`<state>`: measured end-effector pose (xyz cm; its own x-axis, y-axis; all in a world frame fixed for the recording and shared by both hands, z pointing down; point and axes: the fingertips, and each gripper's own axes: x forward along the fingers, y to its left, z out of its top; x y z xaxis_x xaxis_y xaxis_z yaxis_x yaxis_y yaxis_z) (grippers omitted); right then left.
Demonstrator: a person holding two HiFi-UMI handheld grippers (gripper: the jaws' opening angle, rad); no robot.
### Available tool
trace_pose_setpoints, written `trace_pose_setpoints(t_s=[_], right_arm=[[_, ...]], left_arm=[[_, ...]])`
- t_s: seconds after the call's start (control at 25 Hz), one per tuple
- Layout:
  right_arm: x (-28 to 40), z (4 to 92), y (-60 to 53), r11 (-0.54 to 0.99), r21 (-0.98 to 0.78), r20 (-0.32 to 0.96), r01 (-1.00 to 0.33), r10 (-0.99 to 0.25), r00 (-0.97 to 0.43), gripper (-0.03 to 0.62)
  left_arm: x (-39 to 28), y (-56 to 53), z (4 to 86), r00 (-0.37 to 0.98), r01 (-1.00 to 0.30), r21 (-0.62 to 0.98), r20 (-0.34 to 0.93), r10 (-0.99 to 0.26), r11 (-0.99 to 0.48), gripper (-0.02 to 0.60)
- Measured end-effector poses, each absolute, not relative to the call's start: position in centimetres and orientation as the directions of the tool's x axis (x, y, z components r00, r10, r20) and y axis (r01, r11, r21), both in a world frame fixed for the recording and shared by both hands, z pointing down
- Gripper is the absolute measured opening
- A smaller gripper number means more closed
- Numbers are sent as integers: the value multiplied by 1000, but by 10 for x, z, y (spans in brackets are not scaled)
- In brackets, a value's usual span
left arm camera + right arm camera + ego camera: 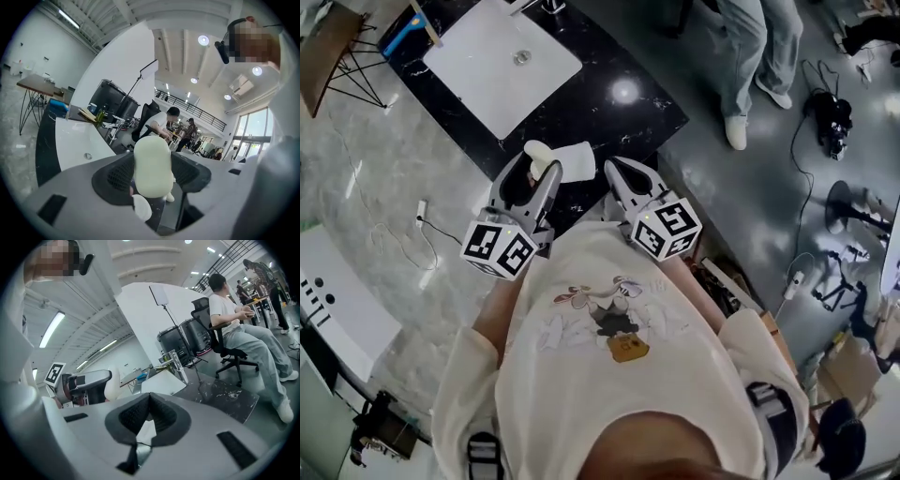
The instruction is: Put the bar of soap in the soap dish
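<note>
**Item 1. Pale cream, oval, smooth bar of soap (151,166).** It is clamped between the ribbed dark pads of the left gripper (536,176) and stands on end. Much of its length juts beyond the pads. It sits on the near side of the white square sink basin (487,66), off the basin and just beside item 2.

**Item 2. White rectangular flat dish (577,159), taken to be the soap dish.** It rests on the black marble-patterned countertop (619,103), on the near side of the sink basin at the counter's corner. Nothing holds it down.

**Item 3. Right gripper (149,399).** Its jaws are closed tip to tip with nothing between them. It is also on the near side of the basin, on the far side of the dish from the left gripper.

**Hazards, as judged:**
- The bar looks slick and is gripped only over part of its length. A tilt or a knock on the dish rim could make it pivot or squirt out of the pads.
- The dish looks light and sits at the counter's corner. With the right gripper not bracing it, pressure from the descending bar could skid it or tip it off toward the floor.
- The bar is held on end. Released that way, it may topple and roll out instead of lying flat.
</note>
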<state>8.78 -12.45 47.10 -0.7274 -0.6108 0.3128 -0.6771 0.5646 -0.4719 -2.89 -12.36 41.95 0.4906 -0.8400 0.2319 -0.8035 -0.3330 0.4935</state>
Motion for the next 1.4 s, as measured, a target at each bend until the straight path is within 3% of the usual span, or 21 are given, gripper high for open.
trace_pose_setpoints(t_s=[0.2, 0.6, 0.96, 1.4], right_arm=[[73, 479, -133, 601, -485, 313, -635, -559, -768, 6], [57, 484, -143, 622, -484, 320, -616, -529, -786, 6], [65, 496, -142, 582, -470, 372, -664, -551, -747, 6], [84, 506, -138, 524, -424, 434, -739, -598, -674, 6]], left_arm=[[-32, -123, 421, 491, -836, 401, 246, -836, -373, 258], [-15, -125, 442, 628, -774, 157, 311, -713, -613, 258], [13, -120, 470, 758, -574, -19, 366, -540, -819, 258], [23, -107, 507, 822, -331, -109, 455, -343, -937, 258]])
